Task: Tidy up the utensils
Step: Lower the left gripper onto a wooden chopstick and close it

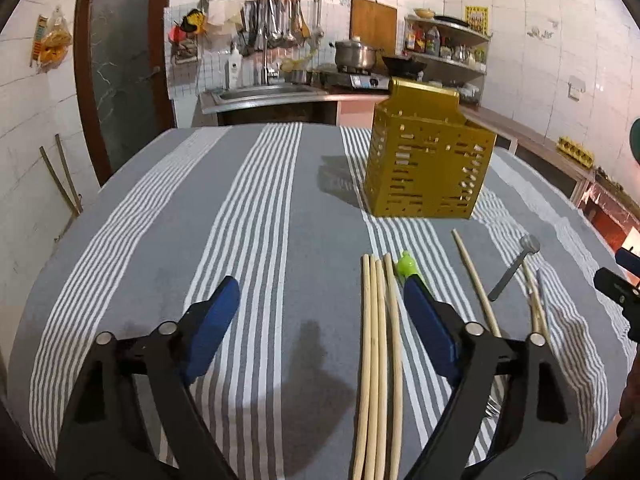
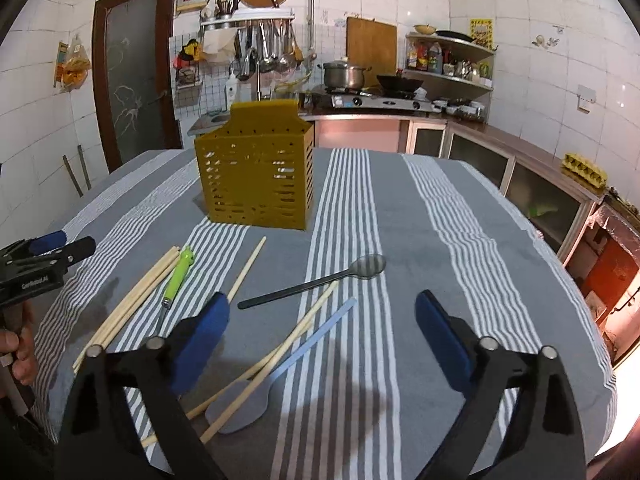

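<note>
A yellow perforated utensil holder stands upright on the striped tablecloth. A bundle of chopsticks lies between my left gripper's fingers, beside a green-handled utensil. A single chopstick, a dark metal spoon, two crossed chopsticks and a light blue spatula lie further right. My left gripper is open and empty above the cloth. My right gripper is open and empty above the spatula and spoon.
The table's cloth is grey with white stripes. Behind it are a sink counter, a stove with a pot and a wok, and corner shelves. A low cabinet runs along the right wall.
</note>
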`<move>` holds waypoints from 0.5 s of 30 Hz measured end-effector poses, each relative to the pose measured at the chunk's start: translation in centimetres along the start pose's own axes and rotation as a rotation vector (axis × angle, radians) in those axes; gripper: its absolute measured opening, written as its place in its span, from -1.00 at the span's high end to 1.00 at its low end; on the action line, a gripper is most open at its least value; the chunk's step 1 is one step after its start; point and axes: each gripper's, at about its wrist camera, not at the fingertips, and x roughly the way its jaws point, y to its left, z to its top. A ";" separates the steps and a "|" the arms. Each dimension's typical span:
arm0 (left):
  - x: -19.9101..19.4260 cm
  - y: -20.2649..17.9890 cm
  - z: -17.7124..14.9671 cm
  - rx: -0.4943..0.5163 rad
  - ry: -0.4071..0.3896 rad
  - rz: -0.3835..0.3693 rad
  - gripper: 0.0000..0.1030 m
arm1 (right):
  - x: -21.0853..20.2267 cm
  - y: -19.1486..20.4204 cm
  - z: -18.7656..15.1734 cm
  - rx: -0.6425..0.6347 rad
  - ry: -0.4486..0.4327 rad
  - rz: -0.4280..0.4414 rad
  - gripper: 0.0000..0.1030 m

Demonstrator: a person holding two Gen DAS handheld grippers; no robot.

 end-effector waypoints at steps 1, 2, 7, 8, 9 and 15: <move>0.4 0.0 0.0 0.003 0.012 -0.007 -0.54 | 0.4 0.0 0.0 0.003 0.008 0.002 -0.62; 0.9 -0.1 0.0 0.006 0.026 -0.008 -0.53 | 1.2 -0.1 0.1 0.012 0.024 0.004 -0.59; 3.0 -0.5 0.1 0.024 0.075 -0.025 -0.39 | 4.3 -0.3 0.0 0.038 0.103 0.019 -0.03; 3.2 -0.5 0.1 0.023 0.079 -0.030 -0.36 | 4.7 -0.2 -0.1 0.041 0.111 0.023 0.03; 3.6 -0.6 0.2 0.022 0.085 -0.034 -0.32 | 5.3 -0.2 -0.1 0.044 0.121 0.029 0.10; 6.1 -1.2 0.5 0.029 0.148 -0.071 0.05 | 8.4 -0.3 0.2 0.076 0.180 0.044 0.30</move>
